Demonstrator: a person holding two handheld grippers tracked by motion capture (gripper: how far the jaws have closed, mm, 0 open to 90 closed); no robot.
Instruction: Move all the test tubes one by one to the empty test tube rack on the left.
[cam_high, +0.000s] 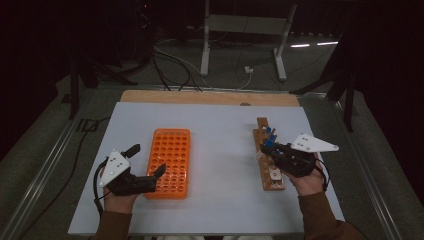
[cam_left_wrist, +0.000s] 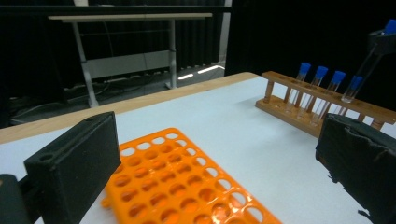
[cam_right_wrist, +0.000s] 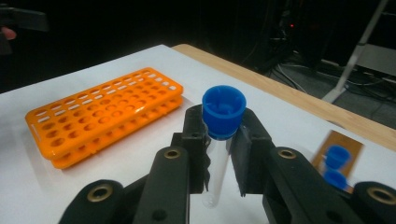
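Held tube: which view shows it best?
Right gripper view: the tube, blue cap up, sits close between the right tool's pads. Left gripper view shows it small, at the far right. High view shows just blue specks above the wooden rack.

Glossy orange plastic rack (cam_high: 170, 162); wooden stand (cam_high: 267, 160); clear tube (cam_right_wrist: 215, 172), blue cap.

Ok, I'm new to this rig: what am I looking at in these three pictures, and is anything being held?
No robot arm here: a person holds a two-jaw tool in each hand. The high view looks down from above the table; the other two cameras ride on the tools and look along their jaws. In the high view the left gripper is open beside the orange rack, whose visible holes look empty. The right gripper is shut on a clear test tube with a blue cap, lifted above the wooden rack. That rack holds more blue-capped tubes. Everything sits on a white table top.
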